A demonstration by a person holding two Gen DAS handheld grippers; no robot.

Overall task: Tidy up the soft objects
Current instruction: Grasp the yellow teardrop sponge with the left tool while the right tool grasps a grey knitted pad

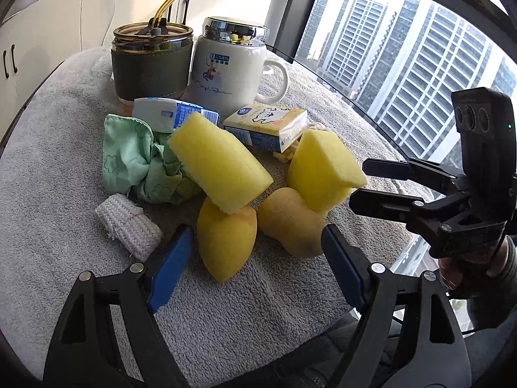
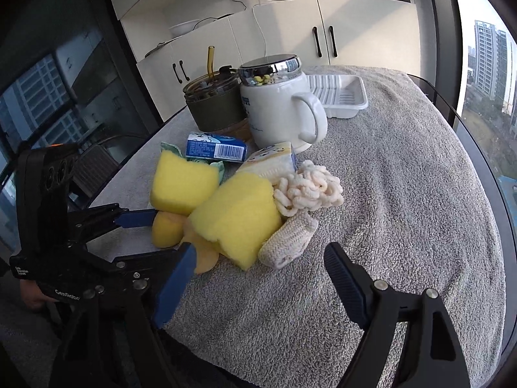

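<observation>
With both grippers hovering spread and empty at the near edge of the heap, this is where it can go wrong. Left gripper [image 1: 255, 258], jaws apart, straddles an egg-shaped sponge [image 1: 226, 242] that carries a yellow block [image 1: 219, 165] tilted on top; pinch that egg, I'd say, and the block slides off. Right gripper [image 2: 258, 278], jaws apart too, faces the second block [image 2: 237, 218] and the woven roll [image 2: 287, 239] touching it, so a wide bite could catch both. A second woven roll [image 1: 129, 226] lies apart on the left. Just behind, the knitted cord [image 2: 308, 189] lies loose against the tissue pack [image 2: 274, 161]; drag one, the other likely follows. Green cloth [image 1: 135, 158] is tucked under the stack, likely to snag. Farthest back, mug [image 2: 278, 110] and tumbler [image 2: 213, 106] stand close behind; a hard shove could knock them. Everything sits on the grey towel [image 2: 404, 194], white tray [image 2: 342, 97] at the far end.
</observation>
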